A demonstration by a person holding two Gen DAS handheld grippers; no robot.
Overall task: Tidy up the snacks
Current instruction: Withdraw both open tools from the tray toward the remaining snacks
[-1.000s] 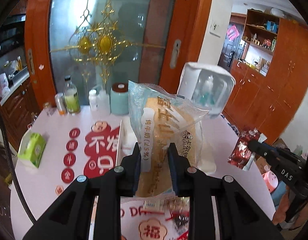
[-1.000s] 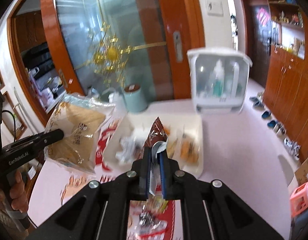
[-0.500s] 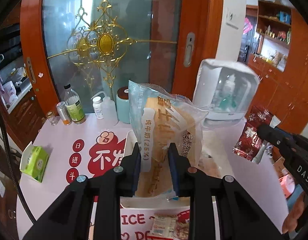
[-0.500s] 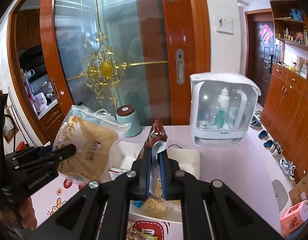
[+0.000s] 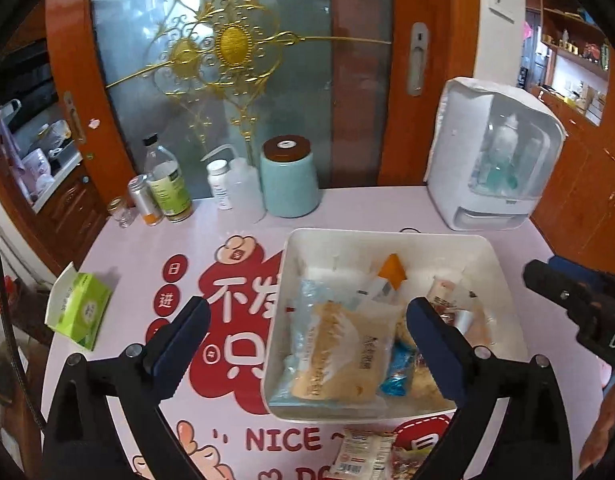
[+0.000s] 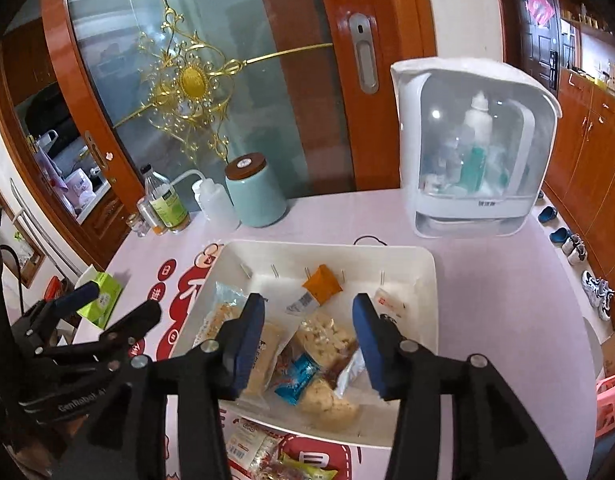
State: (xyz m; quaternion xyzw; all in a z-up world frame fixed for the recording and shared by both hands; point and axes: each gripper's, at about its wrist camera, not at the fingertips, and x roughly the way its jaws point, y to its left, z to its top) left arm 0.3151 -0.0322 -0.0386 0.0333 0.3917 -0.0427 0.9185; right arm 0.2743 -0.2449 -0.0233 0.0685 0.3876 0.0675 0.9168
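A white tray (image 5: 387, 234) on the pink table holds several snack packets. My left gripper (image 5: 307, 312) hovers over its left half, jaws opening wide, touching nothing. Below it the clear bread bag (image 5: 335, 352) lies flat in the tray. My right gripper (image 6: 307, 308) hangs over the tray (image 6: 327, 246) too, its jaws opening with nothing gripped. A red and silver packet (image 6: 349, 370) lies under its right finger, beside a blue packet (image 6: 299, 376) and an orange packet (image 6: 321, 284). The bread bag (image 6: 227, 316) shows at the tray's left. Each gripper appears in the other's view (image 5: 543, 268) (image 6: 119, 302).
Loose snack packets (image 5: 363, 452) lie on the table in front of the tray. Behind it stand a teal canister (image 5: 289, 180), bottles (image 5: 165, 184) and a white cabinet with a clear door (image 5: 495, 156). A green tissue box (image 5: 79, 308) sits near the left table edge.
Both grippers moved forward and down over the tray and went from shut to open. The bread bag and the red packet left the jaws and now lie in the tray.
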